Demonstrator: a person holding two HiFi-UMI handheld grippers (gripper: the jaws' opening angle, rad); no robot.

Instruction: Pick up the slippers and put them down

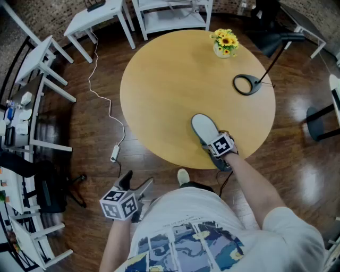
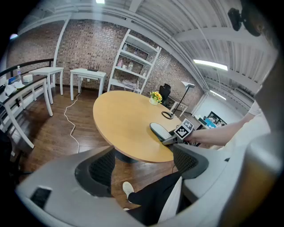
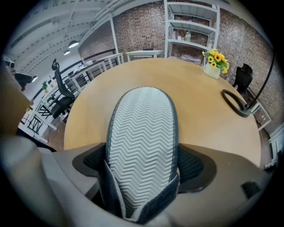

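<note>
One dark slipper (image 1: 204, 129) with a pale grey zigzag sole is held sole-up over the front right part of the round wooden table (image 1: 159, 90). My right gripper (image 1: 213, 146) is shut on its heel end. The sole (image 3: 142, 142) fills the right gripper view, pinched between the jaws of that gripper (image 3: 142, 167). I cannot tell whether the slipper touches the tabletop. My left gripper (image 1: 137, 184) hangs low beside the person's left side, off the table, open and empty. The left gripper view shows the gap of that gripper (image 2: 144, 166) empty, with the slipper (image 2: 159, 129) beyond it.
A pot of yellow flowers (image 1: 224, 43) and a black lamp base (image 1: 247, 85) stand on the table's far right. A white cable (image 1: 101, 95) runs across the wooden floor at left. White tables (image 1: 95, 16) and shelves (image 1: 170, 16) stand behind.
</note>
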